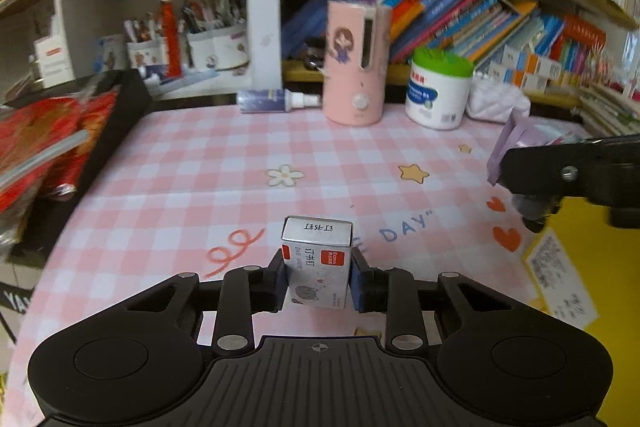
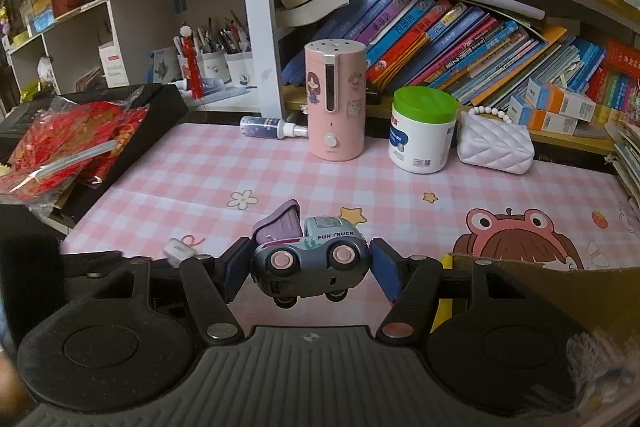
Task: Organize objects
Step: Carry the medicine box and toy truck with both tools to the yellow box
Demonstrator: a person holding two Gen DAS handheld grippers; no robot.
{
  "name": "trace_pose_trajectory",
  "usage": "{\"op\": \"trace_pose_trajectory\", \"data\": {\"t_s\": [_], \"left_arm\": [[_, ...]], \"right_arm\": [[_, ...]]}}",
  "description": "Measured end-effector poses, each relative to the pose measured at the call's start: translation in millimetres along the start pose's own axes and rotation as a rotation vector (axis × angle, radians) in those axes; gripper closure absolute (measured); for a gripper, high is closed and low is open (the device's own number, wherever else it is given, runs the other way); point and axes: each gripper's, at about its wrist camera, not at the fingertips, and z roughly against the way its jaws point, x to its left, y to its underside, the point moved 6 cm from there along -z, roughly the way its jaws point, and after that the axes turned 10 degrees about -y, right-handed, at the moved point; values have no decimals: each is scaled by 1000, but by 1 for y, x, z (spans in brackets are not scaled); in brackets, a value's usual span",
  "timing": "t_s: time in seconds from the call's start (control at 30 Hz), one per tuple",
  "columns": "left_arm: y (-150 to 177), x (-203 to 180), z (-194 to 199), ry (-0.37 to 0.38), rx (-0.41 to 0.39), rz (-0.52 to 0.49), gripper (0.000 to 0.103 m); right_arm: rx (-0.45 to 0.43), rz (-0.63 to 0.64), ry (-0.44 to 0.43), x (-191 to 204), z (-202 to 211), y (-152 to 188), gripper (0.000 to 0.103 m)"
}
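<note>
Item one: my left gripper (image 1: 318,277), jaws closed in on a small silver staple box (image 1: 318,263), one pad flat against each side, the box upright with its red-cornered label facing me and held over the near middle of the pink checked tablecloth (image 1: 200,163). Item two: my right gripper (image 2: 308,269), jaws set wider and clamped on a grey toy truck (image 2: 310,259) marked FUN TRUCK, gripped nose and tail, tipped so its pink wheel hubs faced me and its purple rear hatch stood raised at the left; I could not tell whether it touched the cloth. In the left wrist view that same gripper (image 1: 560,179) showed at the right edge, dark and partly cut off, with a bit of purple at its tip. Item three: a cardboard box flap (image 2: 532,275) just right of the right gripper, near edge of the table. Item four, far edge of the table, left to right: a spray bottle (image 2: 272,127) lying on its side, a pink humidifier (image 2: 335,99) standing, a white tub with a green lid (image 2: 423,129), and a white quilted purse (image 2: 495,147) with a bead handle. Item five: red packets (image 2: 68,143) heaped on a black case at far left. Item six: shelves behind, with leaning books (image 2: 440,43) and pen cups (image 2: 216,65).
</note>
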Motion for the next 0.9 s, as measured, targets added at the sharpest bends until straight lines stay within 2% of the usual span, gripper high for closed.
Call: {"op": "trace_pose_trajectory", "data": {"t_s": [0.4, 0.57, 0.9], "left_arm": [[42, 53, 96, -28, 9, 129, 75], [60, 62, 127, -28, 2, 148, 75], [99, 69, 176, 2, 9, 162, 75]], "right_arm": [[23, 73, -50, 37, 42, 31, 42], [41, 91, -49, 48, 62, 55, 42], [87, 49, -18, 65, 99, 112, 42]]}}
